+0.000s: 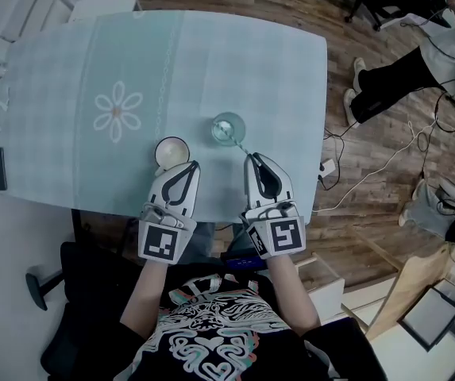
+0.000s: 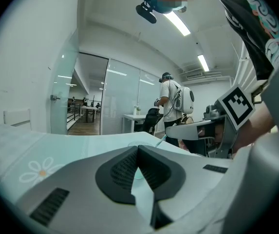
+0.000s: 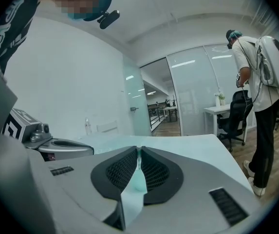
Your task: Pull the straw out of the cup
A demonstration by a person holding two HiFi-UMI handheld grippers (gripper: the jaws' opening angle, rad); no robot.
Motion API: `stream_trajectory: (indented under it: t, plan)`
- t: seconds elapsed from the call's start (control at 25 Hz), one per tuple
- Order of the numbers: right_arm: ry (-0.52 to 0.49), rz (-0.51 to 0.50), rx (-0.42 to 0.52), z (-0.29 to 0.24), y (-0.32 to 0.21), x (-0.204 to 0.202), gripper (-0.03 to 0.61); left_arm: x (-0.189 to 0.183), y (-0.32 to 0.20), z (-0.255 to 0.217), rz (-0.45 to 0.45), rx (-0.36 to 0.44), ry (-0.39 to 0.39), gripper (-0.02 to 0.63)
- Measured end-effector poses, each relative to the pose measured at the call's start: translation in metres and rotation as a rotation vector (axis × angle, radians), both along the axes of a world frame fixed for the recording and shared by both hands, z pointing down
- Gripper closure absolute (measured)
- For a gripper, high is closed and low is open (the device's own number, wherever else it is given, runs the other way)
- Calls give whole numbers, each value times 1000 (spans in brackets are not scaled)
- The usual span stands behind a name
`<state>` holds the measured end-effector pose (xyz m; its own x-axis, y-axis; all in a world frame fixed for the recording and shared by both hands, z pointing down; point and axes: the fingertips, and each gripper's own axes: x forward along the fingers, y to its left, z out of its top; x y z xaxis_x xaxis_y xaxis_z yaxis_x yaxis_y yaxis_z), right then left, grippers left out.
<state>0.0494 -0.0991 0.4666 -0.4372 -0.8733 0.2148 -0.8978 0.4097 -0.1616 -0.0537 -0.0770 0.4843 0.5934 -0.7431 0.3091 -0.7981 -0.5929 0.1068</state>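
Straw (image 1: 240,144) leaning out of the cup (image 1: 228,127) near the table (image 1: 68,70)'s front edge, wood-floor office.
My right gripper (image 1: 252,159) pinches its tip; left gripper (image 1: 191,166) is clenched empty.

Pale green checked tablecloth (image 1: 235,62) with a white daisy print (image 1: 118,111); a white ceramic mug (image 1: 171,151) near its front edge.

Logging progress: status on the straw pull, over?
Left gripper and right gripper shut. Straw in cup, leaning toward right gripper. White mug beside, not blocking.
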Motion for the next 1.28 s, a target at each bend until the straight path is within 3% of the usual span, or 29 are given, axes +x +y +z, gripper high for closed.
stream_trajectory:
  t: [1.28]
  plan:
    - [-14,55,5,-3,9,10,541,-12,1,-10,-3,45,2,620]
